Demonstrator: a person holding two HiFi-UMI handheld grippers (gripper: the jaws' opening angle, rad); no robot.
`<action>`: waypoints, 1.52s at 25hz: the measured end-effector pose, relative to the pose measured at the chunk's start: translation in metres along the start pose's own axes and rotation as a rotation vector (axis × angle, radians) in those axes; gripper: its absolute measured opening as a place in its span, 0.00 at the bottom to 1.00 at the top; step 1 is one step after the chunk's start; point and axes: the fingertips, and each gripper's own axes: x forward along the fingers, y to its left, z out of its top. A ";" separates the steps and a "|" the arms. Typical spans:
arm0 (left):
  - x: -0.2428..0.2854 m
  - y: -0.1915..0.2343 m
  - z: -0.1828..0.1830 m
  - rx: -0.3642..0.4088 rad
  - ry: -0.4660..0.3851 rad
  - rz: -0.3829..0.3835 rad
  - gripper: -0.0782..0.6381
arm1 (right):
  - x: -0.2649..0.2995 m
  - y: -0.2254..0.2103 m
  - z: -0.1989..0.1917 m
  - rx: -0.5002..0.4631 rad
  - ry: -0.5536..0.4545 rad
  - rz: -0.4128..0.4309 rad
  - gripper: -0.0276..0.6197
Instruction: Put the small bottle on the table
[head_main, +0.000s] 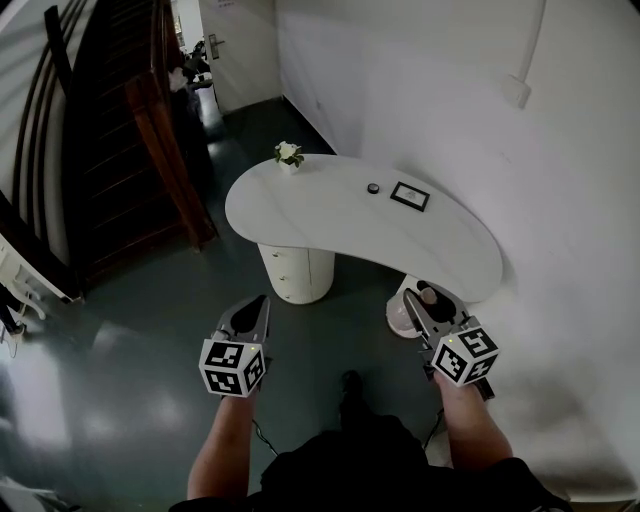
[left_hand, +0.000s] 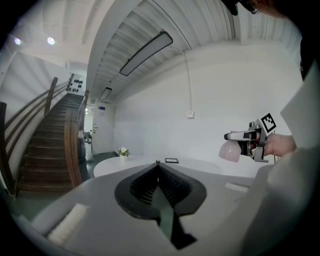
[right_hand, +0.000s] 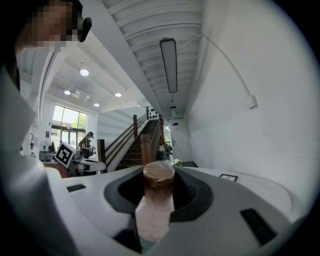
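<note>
Pale-pink small bottle (right_hand: 155, 212) tight between jaws of the right hand-held gripper (right_hand: 159, 171)

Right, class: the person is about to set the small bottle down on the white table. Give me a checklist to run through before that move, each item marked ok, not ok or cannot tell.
1. Grip: right tongs closed on the small bottle: ok.
2. Landing spot: the near end of the table is bare: ok.
3. Obstacles: flower pot, framed card and small dark disc sit away from that spot: ok.
4. Bottle over the tabletop: not ok; it is short of the near edge.
5. Left tongs shut, empty, off to the side: ok.
6. Bottle upright: cannot tell.
</note>
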 end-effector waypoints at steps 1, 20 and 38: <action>0.007 0.003 -0.001 -0.001 0.006 0.002 0.13 | 0.007 -0.005 -0.002 0.001 0.000 0.001 0.25; 0.163 0.060 0.028 0.011 0.051 0.041 0.13 | 0.156 -0.123 -0.003 0.012 0.025 0.062 0.25; 0.250 0.093 0.060 0.028 0.021 0.035 0.13 | 0.214 -0.180 -0.001 0.007 0.055 0.052 0.25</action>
